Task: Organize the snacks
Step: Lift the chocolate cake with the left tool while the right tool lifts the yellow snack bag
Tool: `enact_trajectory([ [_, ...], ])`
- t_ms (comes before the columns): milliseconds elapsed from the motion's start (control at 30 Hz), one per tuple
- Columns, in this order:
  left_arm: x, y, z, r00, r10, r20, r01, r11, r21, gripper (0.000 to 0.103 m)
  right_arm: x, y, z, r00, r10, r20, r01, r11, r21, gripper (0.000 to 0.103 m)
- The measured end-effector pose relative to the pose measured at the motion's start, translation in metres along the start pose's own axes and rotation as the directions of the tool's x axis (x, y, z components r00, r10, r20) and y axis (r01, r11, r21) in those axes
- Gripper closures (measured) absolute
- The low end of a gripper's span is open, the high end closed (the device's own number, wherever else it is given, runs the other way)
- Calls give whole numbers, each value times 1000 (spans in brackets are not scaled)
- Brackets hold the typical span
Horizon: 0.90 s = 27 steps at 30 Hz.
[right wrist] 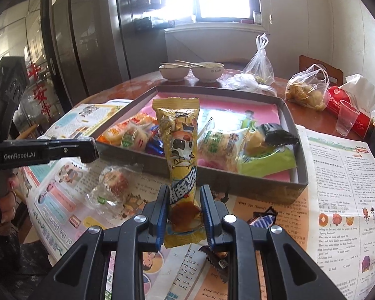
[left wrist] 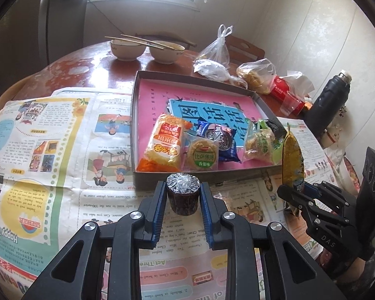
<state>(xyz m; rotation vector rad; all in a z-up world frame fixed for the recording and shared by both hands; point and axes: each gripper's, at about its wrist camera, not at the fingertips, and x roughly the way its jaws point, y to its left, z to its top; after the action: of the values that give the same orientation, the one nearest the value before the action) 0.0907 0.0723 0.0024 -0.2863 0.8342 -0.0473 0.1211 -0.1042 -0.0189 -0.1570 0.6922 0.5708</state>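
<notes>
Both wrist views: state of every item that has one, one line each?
left tool: shut on dark roll, held upright
right tool: shut on yellow packet, upright
box: open, five snacks inside
bowls: upright, chopsticks across rims
plastic cup: upright
flask: upright

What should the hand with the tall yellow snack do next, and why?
Probably carry it forward over the box's near wall and let go inside. The right hand-held gripper is clamped on the yellow packet, holding it upright just in front of the box, where other snacks already lie.
</notes>
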Motion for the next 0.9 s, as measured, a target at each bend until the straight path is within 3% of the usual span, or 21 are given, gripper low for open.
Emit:
enact_trajectory([
  [900, 14, -54, 32, 999, -43, 14, 42, 997, 66, 76, -26, -35, 32, 993, -33, 116, 22, 996, 92, 77],
])
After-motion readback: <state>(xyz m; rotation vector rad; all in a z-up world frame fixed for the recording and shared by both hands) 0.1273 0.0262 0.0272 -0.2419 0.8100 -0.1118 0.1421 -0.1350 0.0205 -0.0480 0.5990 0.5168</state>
